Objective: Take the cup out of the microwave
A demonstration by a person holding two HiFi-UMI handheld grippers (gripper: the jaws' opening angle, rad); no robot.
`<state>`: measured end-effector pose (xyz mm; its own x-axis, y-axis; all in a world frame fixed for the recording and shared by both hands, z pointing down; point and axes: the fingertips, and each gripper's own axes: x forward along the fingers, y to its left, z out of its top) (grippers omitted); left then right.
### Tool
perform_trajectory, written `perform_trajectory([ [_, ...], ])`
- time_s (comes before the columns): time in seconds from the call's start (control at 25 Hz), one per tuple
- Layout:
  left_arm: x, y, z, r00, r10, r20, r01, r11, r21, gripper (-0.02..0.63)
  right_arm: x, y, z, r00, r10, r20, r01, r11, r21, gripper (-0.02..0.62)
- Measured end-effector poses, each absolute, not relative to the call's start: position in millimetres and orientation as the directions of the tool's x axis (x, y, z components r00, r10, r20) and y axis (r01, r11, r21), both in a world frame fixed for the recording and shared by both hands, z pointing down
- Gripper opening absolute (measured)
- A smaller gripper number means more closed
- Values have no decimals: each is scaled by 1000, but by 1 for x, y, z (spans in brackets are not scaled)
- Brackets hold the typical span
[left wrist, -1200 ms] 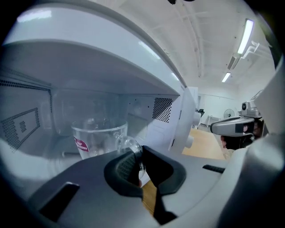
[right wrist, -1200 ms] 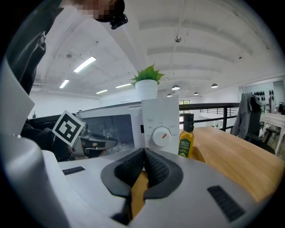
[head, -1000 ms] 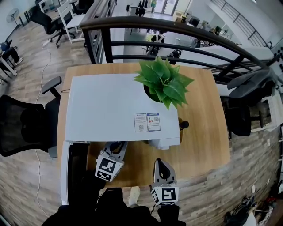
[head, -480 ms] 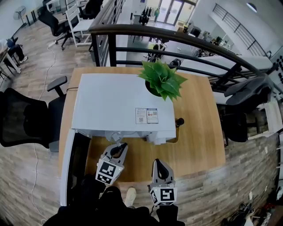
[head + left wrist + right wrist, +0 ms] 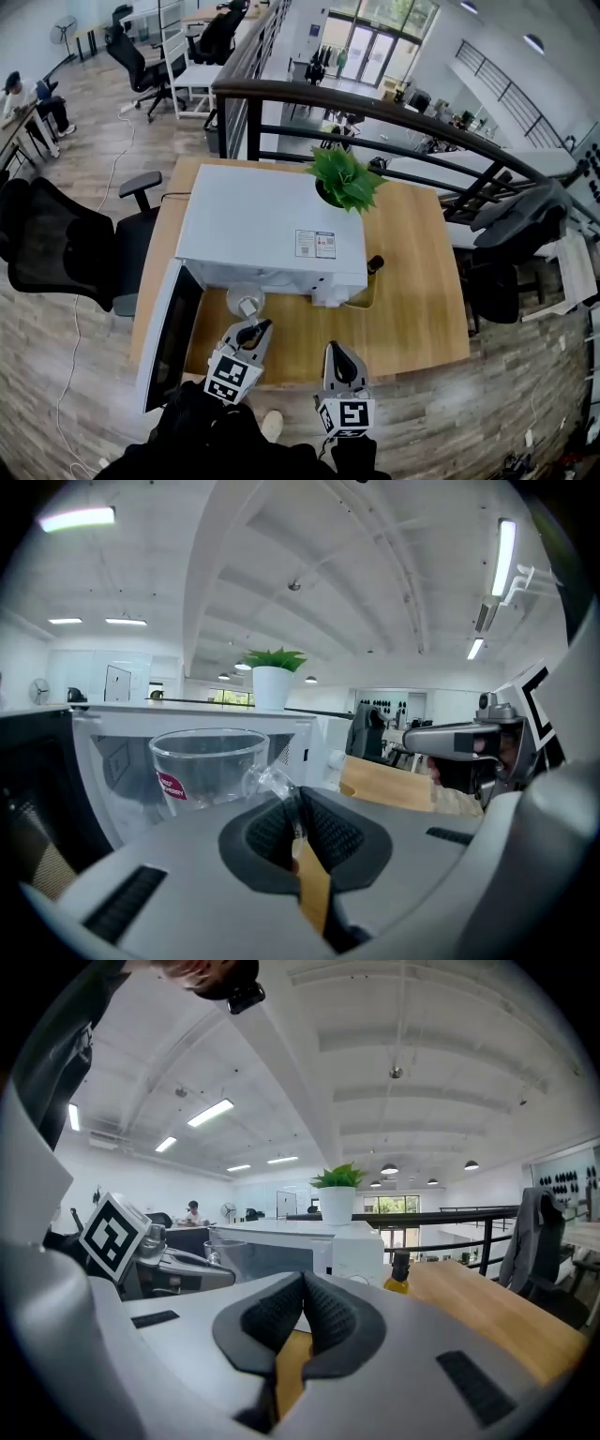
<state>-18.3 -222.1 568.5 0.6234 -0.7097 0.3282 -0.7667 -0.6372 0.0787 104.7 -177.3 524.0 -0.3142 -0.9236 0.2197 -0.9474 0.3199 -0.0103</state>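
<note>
A clear glass cup (image 5: 246, 302) with a red label hangs just in front of the white microwave (image 5: 272, 225), outside its cavity. My left gripper (image 5: 254, 328) is shut on the cup's handle. In the left gripper view the cup (image 5: 208, 766) stands upright just beyond the closed pads (image 5: 323, 827), with the handle pinched between them. The microwave door (image 5: 169, 333) stands swung open at the left. My right gripper (image 5: 337, 350) hovers beside the left one over the table's near edge, shut with nothing in it; its pads (image 5: 328, 1312) meet.
The microwave stands on a wooden table (image 5: 417, 291). A potted green plant (image 5: 345, 178) sits on the microwave's top, and a small bottle (image 5: 373, 265) stands on the table at its right. Black office chairs (image 5: 66, 253) flank the table, and a railing (image 5: 375, 103) runs behind.
My left gripper has drawn back from the microwave front towards me, and the cup now shows clear of the cavity. The right gripper has also pulled back a little.
</note>
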Motion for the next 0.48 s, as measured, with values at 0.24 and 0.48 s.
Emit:
perform_trajectory([
  [0.24,-29,-197,527,596,-755,273,-792,-609,44,25,98,-155,503,-343,-920,187,-936,351,8,15],
  [0.48,-37,-172,487,574,-790,213,-811,-586,11,25,92,-140,479,-370,-919,136,-926,376,20,15],
])
